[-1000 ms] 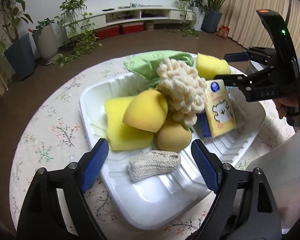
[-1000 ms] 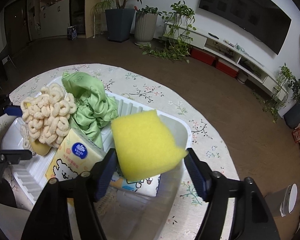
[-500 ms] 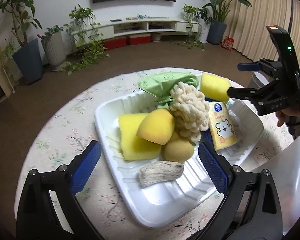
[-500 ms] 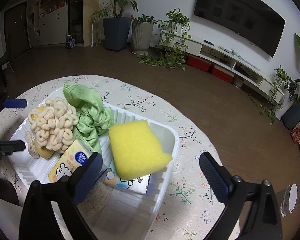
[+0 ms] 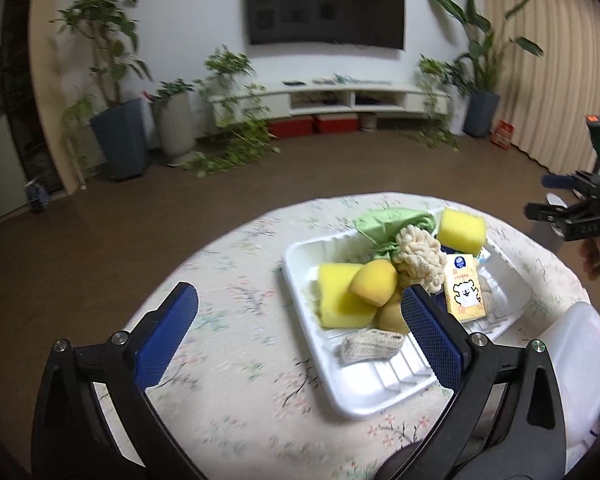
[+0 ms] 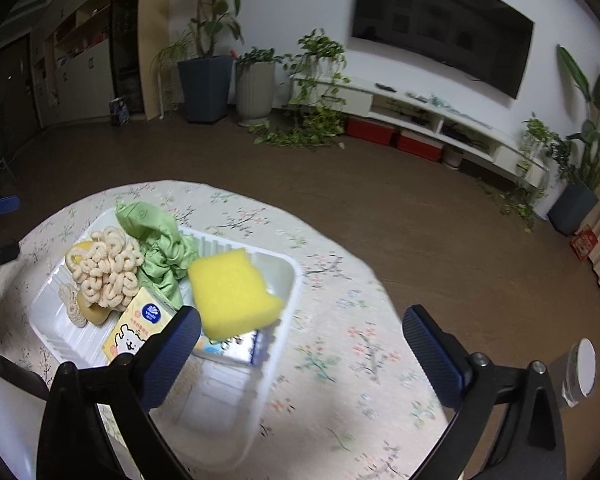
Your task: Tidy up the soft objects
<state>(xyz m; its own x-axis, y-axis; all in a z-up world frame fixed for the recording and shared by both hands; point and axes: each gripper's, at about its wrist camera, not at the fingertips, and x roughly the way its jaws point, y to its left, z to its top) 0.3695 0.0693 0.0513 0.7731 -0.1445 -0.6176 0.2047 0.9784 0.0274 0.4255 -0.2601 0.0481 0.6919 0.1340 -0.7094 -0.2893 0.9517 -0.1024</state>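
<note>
This is a home living room: a big dark television [image 5: 325,5] hangs on the white wall above a long low white media shelf [image 5: 352,96], potted plants [image 5: 118,136] line the brown floor, pleated beige curtains [image 5: 548,60] hang at the side, and a floral-clothed round counter [image 5: 236,320] stands nearby.

The right gripper [image 6: 302,346] has just been opening its jaws; a second ago they pinched the yellow sponge [image 6: 234,294], which now lies free in the white tray [image 6: 288,280], resting on a tissue pack, with nothing between the jaws. The left gripper [image 5: 298,328] has likewise just been opening, empty. Both have pulled back and up: the tray has shrunk toward centre right in the left wrist view and toward lower left in the right.
</note>
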